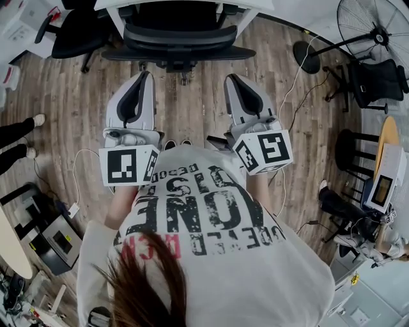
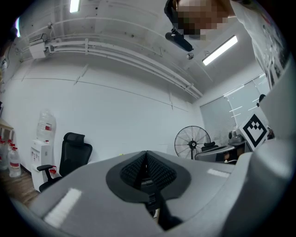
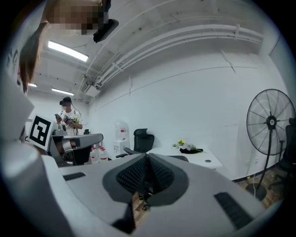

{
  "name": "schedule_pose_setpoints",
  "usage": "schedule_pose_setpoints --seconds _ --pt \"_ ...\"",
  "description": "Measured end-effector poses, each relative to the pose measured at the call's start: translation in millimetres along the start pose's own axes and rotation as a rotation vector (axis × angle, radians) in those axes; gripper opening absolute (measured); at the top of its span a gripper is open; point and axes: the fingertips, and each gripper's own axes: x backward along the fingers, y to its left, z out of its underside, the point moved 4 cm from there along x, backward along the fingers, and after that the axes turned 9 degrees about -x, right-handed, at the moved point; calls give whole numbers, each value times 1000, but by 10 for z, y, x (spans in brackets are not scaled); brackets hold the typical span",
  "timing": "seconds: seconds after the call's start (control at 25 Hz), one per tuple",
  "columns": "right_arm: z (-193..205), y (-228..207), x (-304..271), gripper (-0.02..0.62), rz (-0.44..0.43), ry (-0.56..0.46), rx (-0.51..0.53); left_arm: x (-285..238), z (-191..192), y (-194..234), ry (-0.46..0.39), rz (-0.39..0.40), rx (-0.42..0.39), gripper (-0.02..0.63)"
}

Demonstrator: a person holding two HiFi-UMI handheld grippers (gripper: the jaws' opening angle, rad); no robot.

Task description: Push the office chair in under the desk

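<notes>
The black office chair (image 1: pixel 176 39) stands at the top of the head view, its back towards me and its seat partly beneath the white desk (image 1: pixel 117 14). My left gripper (image 1: pixel 143 76) is held level a short way from the chair back, jaws shut on nothing. My right gripper (image 1: pixel 232 80) is beside it at the same distance, also shut and empty. Neither touches the chair. In the left gripper view the left gripper (image 2: pixel 146 155) shows its pads pressed together. The right gripper (image 3: pixel 147 159) looks the same in its own view, with the white desk (image 3: pixel 199 157) beyond it.
A second black chair (image 1: pixel 71 30) stands at the top left. A floor fan (image 1: pixel 374 25) and another dark chair (image 1: pixel 377 82) are at the right, with cables on the wood floor. Someone's shoes (image 1: pixel 35 135) show at the left edge. A water dispenser (image 2: pixel 42 139) stands by the wall.
</notes>
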Motion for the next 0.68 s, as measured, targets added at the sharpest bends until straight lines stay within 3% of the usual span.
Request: schedule_pose_setpoints --seconds 0.68 --pt "44 -23 6 25 10 14 -21 3 6 19 1 6 1 12"
